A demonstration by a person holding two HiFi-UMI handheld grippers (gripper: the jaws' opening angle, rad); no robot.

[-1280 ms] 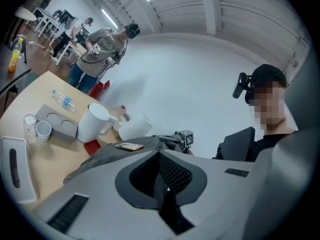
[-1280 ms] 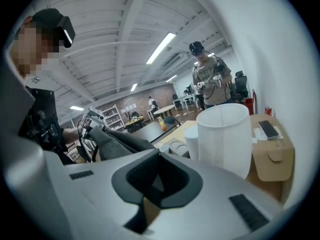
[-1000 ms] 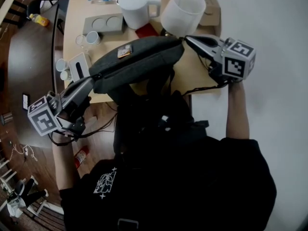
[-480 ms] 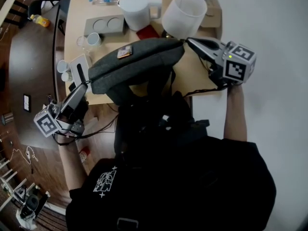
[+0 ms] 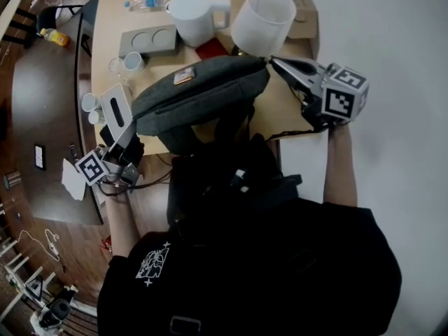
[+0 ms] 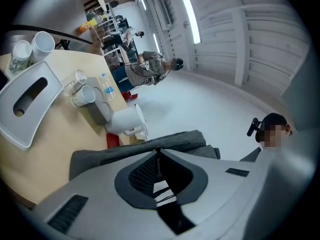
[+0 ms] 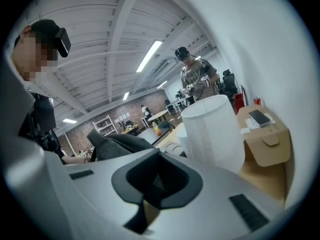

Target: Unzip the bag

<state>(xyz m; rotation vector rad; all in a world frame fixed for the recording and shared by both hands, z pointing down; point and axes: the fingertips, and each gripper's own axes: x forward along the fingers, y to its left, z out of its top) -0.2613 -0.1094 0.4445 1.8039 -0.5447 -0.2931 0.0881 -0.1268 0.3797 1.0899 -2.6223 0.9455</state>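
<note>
- The worktop has not changed; its white tub and the rest of the clutter stand where they stood a second ago.
- The bag lies along the worktop's near edge, stretched between the two tongs; its outline has barely altered; no gap shows along its zip line, so I judge the unzipping not visibly begun.
- The right tongs have kept their place; they are pressed together with the tips touching the bag's right end; they look like the anchor for the pull, though I cannot tell whether they nip any fabric.
- The left tongs made the one real change; they have sunk away from the head camera and now sit low by the worktop's left corner, pointing along the bag from its left end; they have just eased a hair apart yet look all but together; no zip pull shows between them, so they probably have yet to catch it.
</note>
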